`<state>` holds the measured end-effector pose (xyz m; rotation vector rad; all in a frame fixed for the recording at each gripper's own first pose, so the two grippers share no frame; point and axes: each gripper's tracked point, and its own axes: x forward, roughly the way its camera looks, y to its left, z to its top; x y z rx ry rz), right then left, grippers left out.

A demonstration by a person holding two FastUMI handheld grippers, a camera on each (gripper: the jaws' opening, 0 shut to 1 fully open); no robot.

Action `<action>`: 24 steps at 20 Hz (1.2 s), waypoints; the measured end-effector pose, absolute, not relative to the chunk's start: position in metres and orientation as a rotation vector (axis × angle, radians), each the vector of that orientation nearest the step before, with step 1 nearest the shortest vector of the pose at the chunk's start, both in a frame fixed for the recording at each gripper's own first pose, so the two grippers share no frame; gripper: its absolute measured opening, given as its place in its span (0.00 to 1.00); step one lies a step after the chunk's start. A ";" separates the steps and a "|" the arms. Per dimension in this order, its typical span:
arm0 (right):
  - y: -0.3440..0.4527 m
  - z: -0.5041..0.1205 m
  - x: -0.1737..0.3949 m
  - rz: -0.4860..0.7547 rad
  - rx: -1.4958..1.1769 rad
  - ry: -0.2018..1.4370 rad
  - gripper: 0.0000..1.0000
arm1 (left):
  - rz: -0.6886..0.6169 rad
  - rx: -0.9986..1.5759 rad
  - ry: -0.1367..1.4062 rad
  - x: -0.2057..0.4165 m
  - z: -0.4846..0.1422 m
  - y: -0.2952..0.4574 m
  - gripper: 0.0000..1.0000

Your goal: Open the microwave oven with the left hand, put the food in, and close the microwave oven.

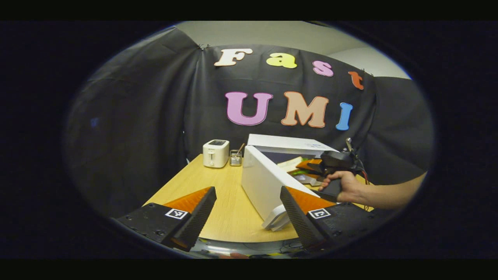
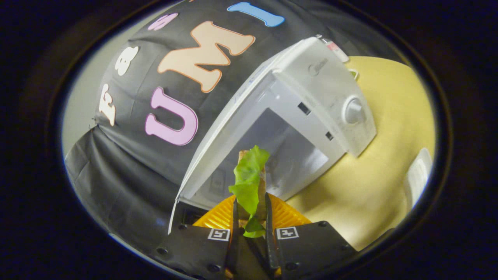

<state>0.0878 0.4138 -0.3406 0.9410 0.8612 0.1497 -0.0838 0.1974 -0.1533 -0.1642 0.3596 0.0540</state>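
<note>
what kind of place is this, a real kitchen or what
Likely a staged recording booth, not a real kitchen: black cloth hangs as the wall, and one small wooden table holds a toaster and an open microwave.

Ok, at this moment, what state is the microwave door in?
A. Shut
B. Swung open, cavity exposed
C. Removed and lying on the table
B: in the left gripper view the microwave door stands swung out from the microwave, and the right gripper view looks into the bare cavity past the food.

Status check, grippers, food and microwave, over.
Left gripper open, empty. Right gripper shut on sandwich. Microwave door open, cavity ahead, nothing blocking.
</note>
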 end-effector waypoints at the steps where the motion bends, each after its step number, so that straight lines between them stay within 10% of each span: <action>1: 0.420 -0.349 0.097 0.122 0.945 0.849 0.29 | 0.066 -0.152 0.367 -0.088 -0.154 0.201 0.96; 19: 0.461 -0.414 0.157 0.020 0.926 0.801 0.21 | 0.153 -0.136 0.403 -0.096 -0.159 0.224 0.95; 23: 0.453 -0.423 0.154 -0.002 0.868 0.820 0.47 | 0.149 -0.141 0.411 -0.099 -0.164 0.219 0.94; 24: 0.449 -0.431 0.151 -0.019 0.822 0.830 0.39 | 0.150 -0.141 0.415 -0.101 -0.165 0.220 0.96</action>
